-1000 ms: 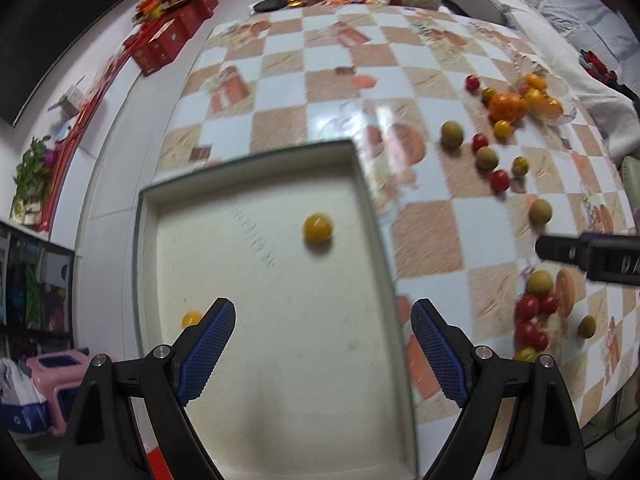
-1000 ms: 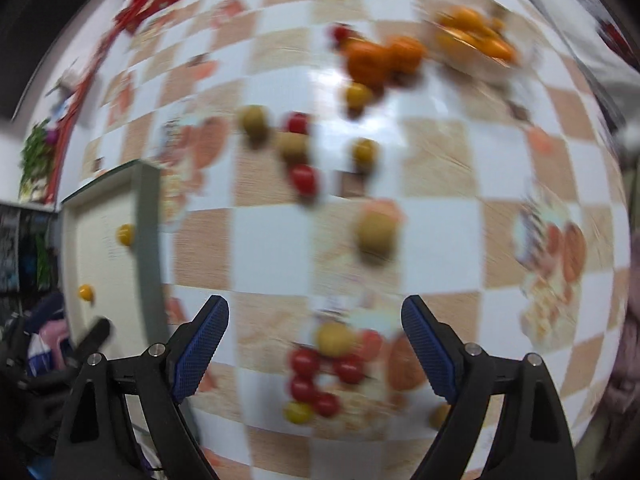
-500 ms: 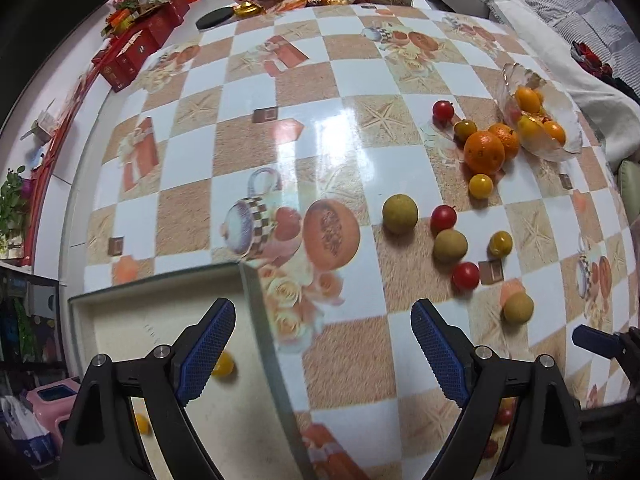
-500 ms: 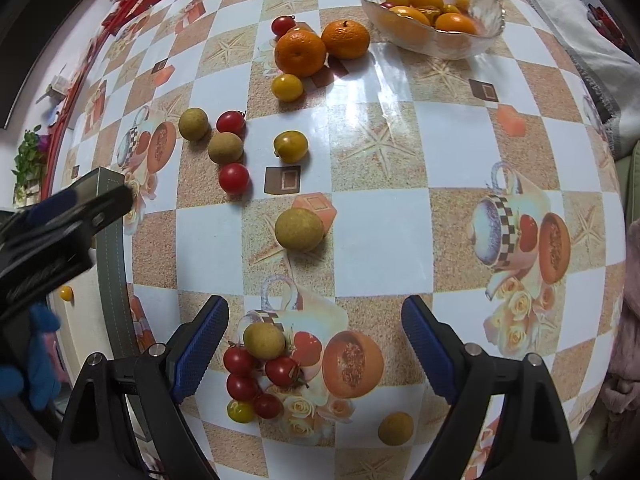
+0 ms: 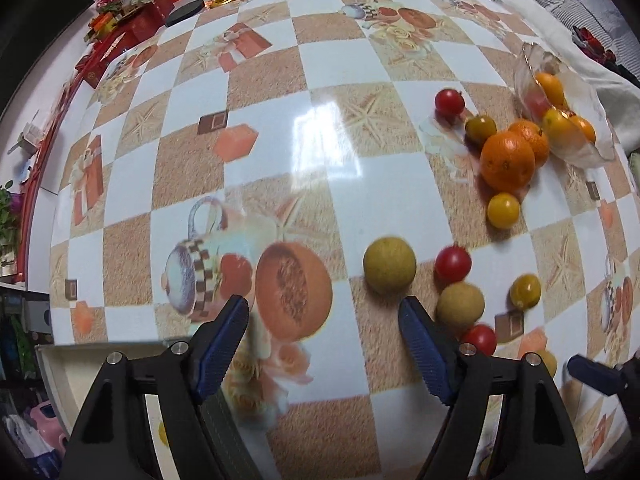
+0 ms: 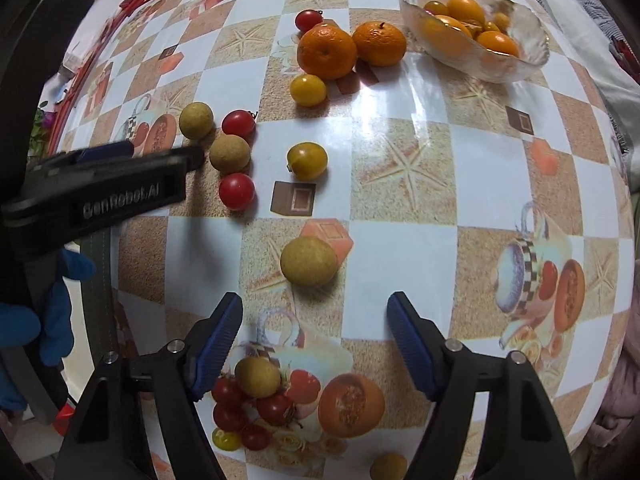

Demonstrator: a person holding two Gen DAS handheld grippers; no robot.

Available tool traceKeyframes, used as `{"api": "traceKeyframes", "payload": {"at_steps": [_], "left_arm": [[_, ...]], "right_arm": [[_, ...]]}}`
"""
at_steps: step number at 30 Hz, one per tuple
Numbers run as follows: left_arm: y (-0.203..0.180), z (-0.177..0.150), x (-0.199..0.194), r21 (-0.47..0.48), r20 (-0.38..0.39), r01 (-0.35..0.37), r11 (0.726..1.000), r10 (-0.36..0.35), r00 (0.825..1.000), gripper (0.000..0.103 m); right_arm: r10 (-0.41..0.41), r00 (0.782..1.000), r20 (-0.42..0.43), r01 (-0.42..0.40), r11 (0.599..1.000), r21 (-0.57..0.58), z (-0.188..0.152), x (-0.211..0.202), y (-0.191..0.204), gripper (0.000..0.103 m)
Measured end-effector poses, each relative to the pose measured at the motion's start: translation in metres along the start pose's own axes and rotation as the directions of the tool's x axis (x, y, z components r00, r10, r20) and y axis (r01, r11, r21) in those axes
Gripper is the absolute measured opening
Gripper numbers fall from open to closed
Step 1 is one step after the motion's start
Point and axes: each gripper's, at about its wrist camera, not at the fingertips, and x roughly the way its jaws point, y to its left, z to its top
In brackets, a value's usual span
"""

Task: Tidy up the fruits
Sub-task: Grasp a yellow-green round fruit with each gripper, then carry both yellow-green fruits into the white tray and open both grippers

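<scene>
While upright, glass bowl [image 6: 520, 66] beside oranges [image 6: 327, 51]

left gripper [image 5: 324, 344] closing, empty | right gripper [image 6: 314, 340] closing, empty

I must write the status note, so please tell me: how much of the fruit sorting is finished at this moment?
Mostly still to do. Done: some orange and yellow fruits lie in the glass bowl. In hand: nothing; the left gripper and right gripper are both closing, empty, above the table. Left: two oranges, loose red tomatoes, yellow ones and brownish round fruits.
</scene>
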Motion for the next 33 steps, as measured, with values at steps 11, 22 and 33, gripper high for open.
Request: {"api": "traceKeyframes", "payload": {"at_steps": [11, 22, 33], "left_arm": [[-0.009, 0.024, 0.006, -0.001, 0.024, 0.027, 1.0, -0.027, 0.999, 0.065], [-0.016, 0.017, -0.001, -0.015, 0.017, 0.107, 0.994, -0.106, 0.994, 0.03], [-0.005, -0.032, -0.036, -0.048, 0.036, 0.161, 0.986, -0.159, 0.987, 0.03]], "right_arm": [[0.002, 1.0, 0.024, -0.002, 1.0, -0.023, 0.023, 0.008, 0.005, 0.058], [0.09, 0.996, 0.028, -0.092, 0.995, 0.042, 0.015, 0.001, -0.021, 0.031], [0.115, 0.992, 0.046, -0.117, 0.992, 0.047, -0.004, -0.022, -0.028, 0.031]]}}
